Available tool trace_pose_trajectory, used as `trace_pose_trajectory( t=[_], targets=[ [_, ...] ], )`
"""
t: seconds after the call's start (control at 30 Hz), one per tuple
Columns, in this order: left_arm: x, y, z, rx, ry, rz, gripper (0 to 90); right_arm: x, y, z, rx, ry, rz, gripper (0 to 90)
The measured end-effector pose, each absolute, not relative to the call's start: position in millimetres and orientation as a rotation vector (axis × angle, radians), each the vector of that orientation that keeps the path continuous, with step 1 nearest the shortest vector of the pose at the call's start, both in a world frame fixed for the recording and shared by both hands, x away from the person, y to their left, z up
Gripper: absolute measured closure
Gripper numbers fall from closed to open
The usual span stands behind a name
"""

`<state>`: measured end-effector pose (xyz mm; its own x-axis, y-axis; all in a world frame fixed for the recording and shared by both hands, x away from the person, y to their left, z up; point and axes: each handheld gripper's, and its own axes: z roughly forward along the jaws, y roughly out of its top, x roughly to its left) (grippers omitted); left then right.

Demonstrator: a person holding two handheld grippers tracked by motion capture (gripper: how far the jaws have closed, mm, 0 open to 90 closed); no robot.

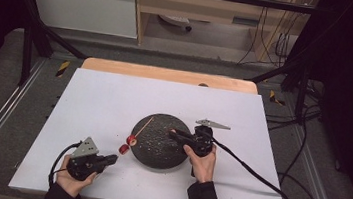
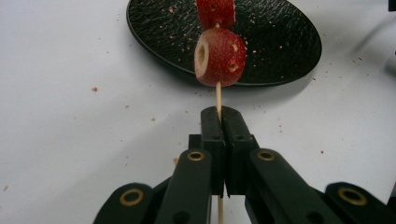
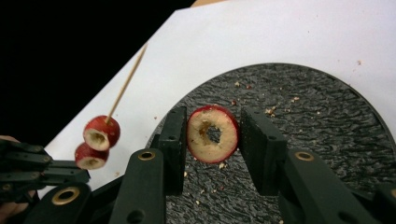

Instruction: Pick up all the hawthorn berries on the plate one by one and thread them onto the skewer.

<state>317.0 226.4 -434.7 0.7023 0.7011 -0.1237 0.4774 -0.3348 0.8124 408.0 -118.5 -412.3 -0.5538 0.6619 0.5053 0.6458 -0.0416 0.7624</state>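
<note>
My left gripper [image 1: 113, 159] [image 2: 219, 113] sits at the table's front left, shut on the lower end of a thin wooden skewer [image 2: 218, 93] [image 1: 145, 125]. Two red cored fruit pieces [image 1: 128, 145] [image 2: 219, 56] are threaded on it, just off the rim of the black plate [image 1: 158, 150] [image 2: 280, 42]. The skewer's tip slants up over the plate. My right gripper [image 1: 173, 132] [image 3: 214, 122] hovers over the plate's right part, shut on a red ring-shaped fruit slice [image 3: 201, 142] that faces its camera with the hole showing. The skewered pieces [image 3: 100, 133] lie to the slice's left.
Crumbs are scattered over the plate and the white tabletop [image 1: 104, 101]. The right gripper's cable [image 1: 252, 171] trails off the table's right edge. A wooden strip [image 1: 167, 73] runs along the far side, with a metal frame around the table.
</note>
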Motion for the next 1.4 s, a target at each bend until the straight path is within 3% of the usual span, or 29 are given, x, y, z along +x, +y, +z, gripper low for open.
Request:
trace_pose_trajectory(
  t=[1.4],
  targets=[
    [317.6, 187.1, -425.9, 1.985, 0.866, 0.337, 88.7, 416.8, -126.6, -391.7, 1.541, 1.654, 2.065, 63.5]
  ],
)
